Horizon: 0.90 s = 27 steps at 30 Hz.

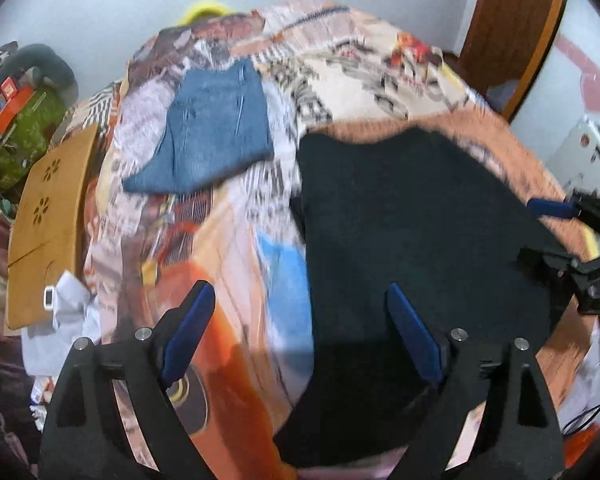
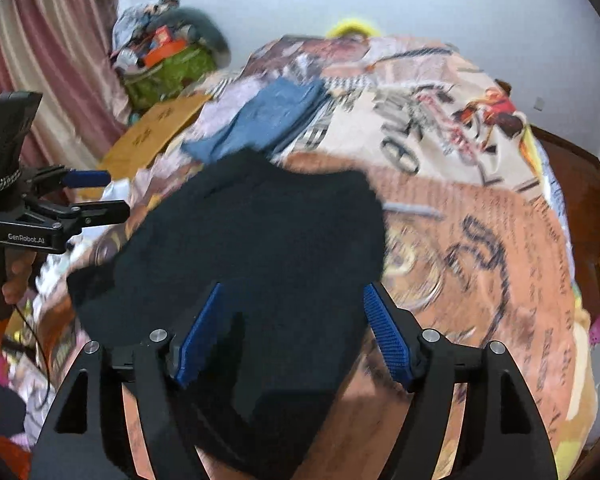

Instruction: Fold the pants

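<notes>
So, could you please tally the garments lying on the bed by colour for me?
Black: 1, the black pants spread on the bedspread nearest both grippers.
Blue: 1, the folded blue jeans farther back.
Total: 2 garments. The left gripper and right gripper both have their jaws spread apart, holding nothing.

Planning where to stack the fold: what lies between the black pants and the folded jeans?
Only printed bedspread: the left wrist view shows a bare strip between the black pants and the folded jeans.

Matt black cloth pants [image 1: 412,220] on printed fabric bedspread [image 1: 380,76]
</notes>
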### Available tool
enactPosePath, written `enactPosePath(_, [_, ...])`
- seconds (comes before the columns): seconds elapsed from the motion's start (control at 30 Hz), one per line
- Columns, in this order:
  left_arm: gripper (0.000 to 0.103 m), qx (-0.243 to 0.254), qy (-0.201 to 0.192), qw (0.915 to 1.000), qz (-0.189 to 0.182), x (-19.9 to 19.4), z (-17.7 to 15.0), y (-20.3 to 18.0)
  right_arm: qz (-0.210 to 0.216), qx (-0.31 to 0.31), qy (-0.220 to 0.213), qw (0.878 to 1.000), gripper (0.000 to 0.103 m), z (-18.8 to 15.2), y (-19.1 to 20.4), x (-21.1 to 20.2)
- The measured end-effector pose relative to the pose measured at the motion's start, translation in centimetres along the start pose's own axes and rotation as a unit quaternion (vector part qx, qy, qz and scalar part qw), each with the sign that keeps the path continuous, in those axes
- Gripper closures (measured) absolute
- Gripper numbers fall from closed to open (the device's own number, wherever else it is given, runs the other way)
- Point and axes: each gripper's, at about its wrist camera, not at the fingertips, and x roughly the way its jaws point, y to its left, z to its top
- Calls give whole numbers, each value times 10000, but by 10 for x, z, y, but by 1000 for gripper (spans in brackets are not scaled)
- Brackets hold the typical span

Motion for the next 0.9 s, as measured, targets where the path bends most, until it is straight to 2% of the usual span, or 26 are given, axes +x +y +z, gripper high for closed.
enactPosePath(0.1, [15, 19, 194, 9994, 285, 9, -21, 1, -331, -192, 36, 9993, 32, -15, 8, 5])
enactPosePath(0.17, [14, 25, 269, 9981, 558, 14, -34, 4, -405, -197, -30, 9990, 31, -21, 8, 2])
enactPosePath(0.37, [13, -360, 180, 9980, 495, 9, -56, 23, -258, 204, -87, 9994, 31, -33, -3, -10])
enactPosePath(0.53, [12, -437, 326, 9957, 744, 12, -66, 32, -333, 405, -165, 9985, 31, -45, -11, -24])
enactPosePath(0.73, [13, -608, 109, 9934, 964, -2, -60, 46, -299, 666, -192, 9971, 31, -48, -21, -36])
enactPosePath(0.9, [13, -575, -258, 9950, 781, -19, -34, 41, -301, 773, -386, 9958, 31, -36, -27, -46])
